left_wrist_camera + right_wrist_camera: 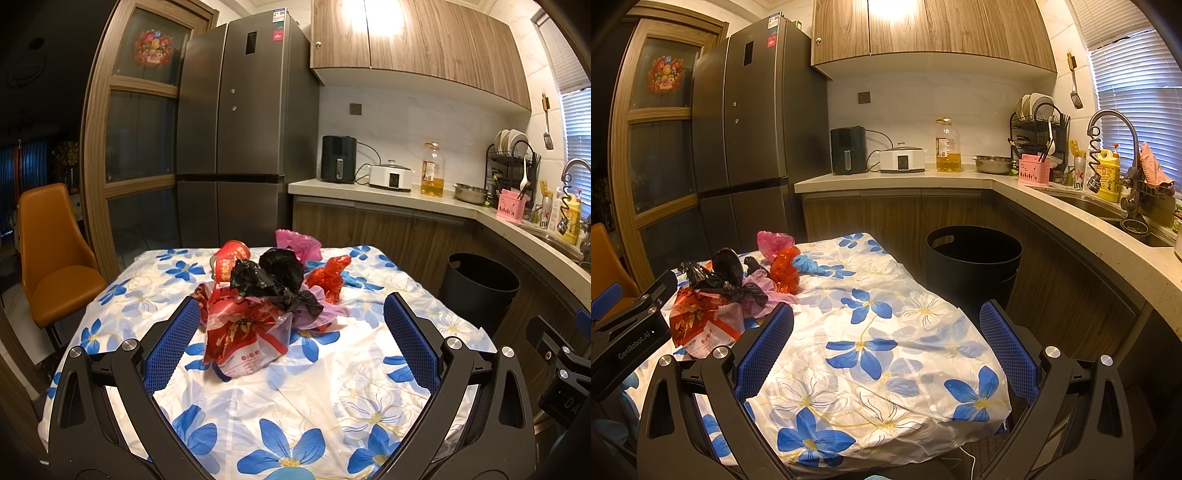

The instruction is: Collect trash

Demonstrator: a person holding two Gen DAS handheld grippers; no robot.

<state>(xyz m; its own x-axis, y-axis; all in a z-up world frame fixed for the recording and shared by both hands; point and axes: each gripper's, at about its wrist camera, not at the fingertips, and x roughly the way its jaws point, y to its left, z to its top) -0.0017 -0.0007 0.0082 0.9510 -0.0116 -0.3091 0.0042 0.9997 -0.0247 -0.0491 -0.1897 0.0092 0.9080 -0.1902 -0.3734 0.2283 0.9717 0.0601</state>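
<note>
A heap of trash lies on the table with the blue-flowered cloth [258, 398] [886, 332]. Nearest is a red and white printed plastic bag [240, 339] [701, 325]. Behind it are a knotted black bag [275, 277] [727, 273], a red crinkled wrapper [328, 277] [785, 271], a pink bag [297, 242] [774, 242] and a red paper cup [231, 258]. My left gripper [291, 339] is open, its fingers either side of the printed bag, short of it. My right gripper [886, 347] is open over bare cloth, right of the heap. A black bin [480, 286] [973, 258] stands beside the table.
An orange chair [55, 258] stands left of the table. A grey fridge [236, 129] is behind it. The L-shaped counter [1071, 221] at the right carries an air fryer, a cooker, an oil bottle, a dish rack and a sink with a tap.
</note>
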